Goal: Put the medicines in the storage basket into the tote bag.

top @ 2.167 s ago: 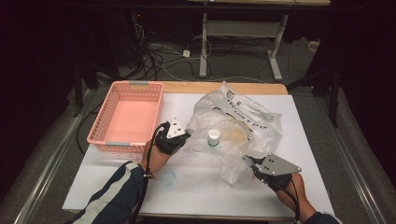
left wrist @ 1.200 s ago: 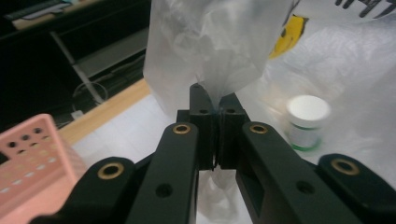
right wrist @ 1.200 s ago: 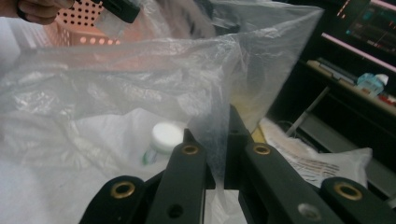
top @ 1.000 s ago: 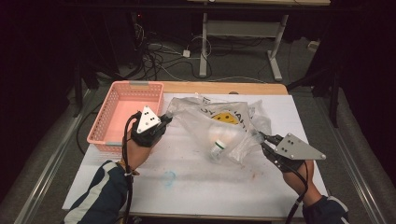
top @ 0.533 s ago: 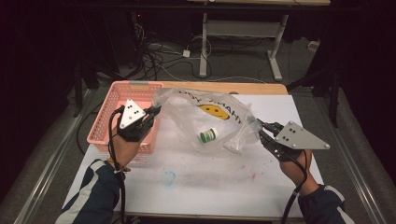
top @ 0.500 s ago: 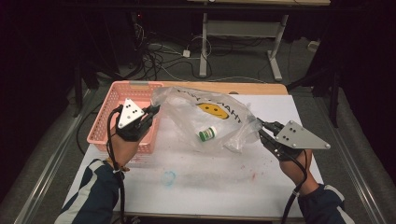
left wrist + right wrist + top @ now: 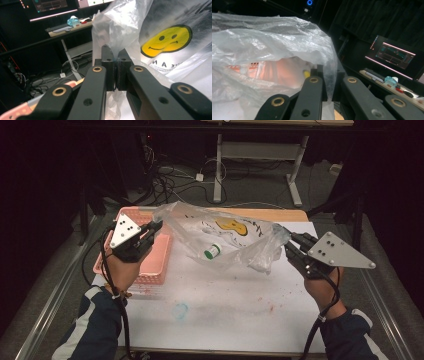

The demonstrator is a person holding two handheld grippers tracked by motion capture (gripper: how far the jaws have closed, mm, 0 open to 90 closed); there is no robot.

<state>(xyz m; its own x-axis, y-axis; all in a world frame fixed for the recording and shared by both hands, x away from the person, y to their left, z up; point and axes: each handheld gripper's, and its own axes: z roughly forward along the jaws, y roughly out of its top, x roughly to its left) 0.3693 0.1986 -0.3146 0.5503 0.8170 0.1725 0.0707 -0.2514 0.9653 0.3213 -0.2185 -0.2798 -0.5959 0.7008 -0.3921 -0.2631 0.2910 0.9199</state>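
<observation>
A clear plastic bag (image 7: 252, 245) with a yellow smiley face (image 7: 231, 226) hangs stretched above the table between both grippers. Inside it lies a small white bottle with a green cap (image 7: 212, 252). My left gripper (image 7: 156, 225) is shut on the bag's left edge, above the pink basket (image 7: 152, 270). In the left gripper view the jaws pinch the film (image 7: 115, 53), with the smiley face (image 7: 165, 41) to the right. My right gripper (image 7: 289, 240) is shut on the bag's right end. The right gripper view has its gripper (image 7: 329, 76) clamped on crinkled film (image 7: 262, 42).
The pink basket stands at the table's left side, partly under the bag. A white sheet (image 7: 250, 305) covers the table and bears a small blue-green ring mark (image 7: 180, 310). Cables (image 7: 170, 180) and desk legs lie beyond the far edge. A monitor (image 7: 393, 53) glows in the background.
Both grippers have lifted the bag off the table and spread it wide. The left gripper moved left over the basket, the right moved right. The bottle slid lower inside the bag.
</observation>
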